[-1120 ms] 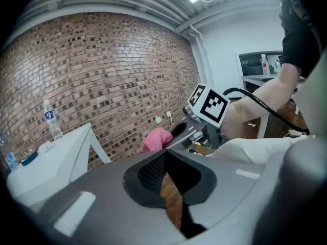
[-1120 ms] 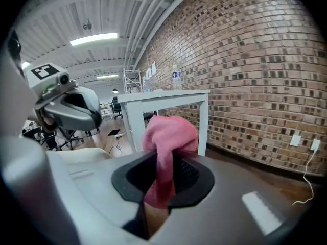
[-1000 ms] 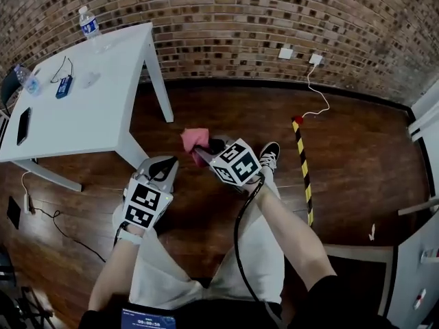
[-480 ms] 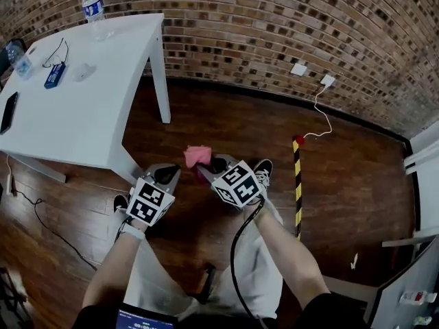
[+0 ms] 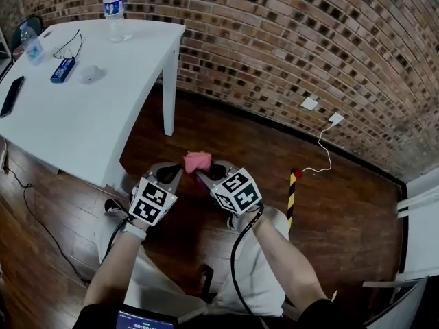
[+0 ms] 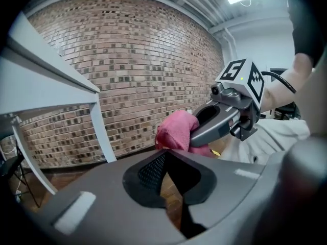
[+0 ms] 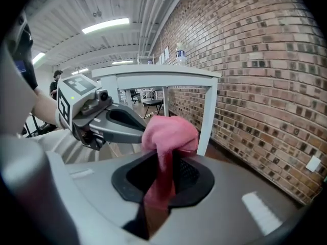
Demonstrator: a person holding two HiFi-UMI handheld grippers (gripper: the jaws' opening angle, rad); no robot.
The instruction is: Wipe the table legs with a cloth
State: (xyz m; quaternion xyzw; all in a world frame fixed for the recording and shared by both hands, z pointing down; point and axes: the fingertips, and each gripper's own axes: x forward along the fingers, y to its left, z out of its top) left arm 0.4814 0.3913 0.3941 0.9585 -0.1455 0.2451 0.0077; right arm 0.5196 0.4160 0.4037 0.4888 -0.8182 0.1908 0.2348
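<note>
Nearest to the camera are the person's two forearms, above pale shorts, each hand holding one gripper over the dark wooden floor (image 5: 206, 125). The left gripper (image 5: 171, 174) has its jaws drawn together with only a thin slit between them, and it holds nothing; its own view shows just the floor through this slit (image 6: 167, 162). Just beside it, the right gripper (image 5: 204, 175) is closed on the pink cloth (image 5: 197, 160). In the right gripper view the cloth (image 7: 168, 134) is pinched between the jaws (image 7: 164, 162), one bunch standing above them and one strip hanging down between them. The tips of the two grippers point toward each other, with the cloth between them. To the left stands the white desk (image 5: 68, 122). One desk leg (image 7: 208, 116) rises just behind the cloth in the right gripper view, and no view shows them touching. On the desk lie a phone (image 5: 12, 96), a blue object (image 5: 63, 69) and a water bottle (image 5: 114, 9). Farthest is the brick wall (image 5: 288, 40), with a white plug and cable (image 5: 335, 119) low on it.
</note>
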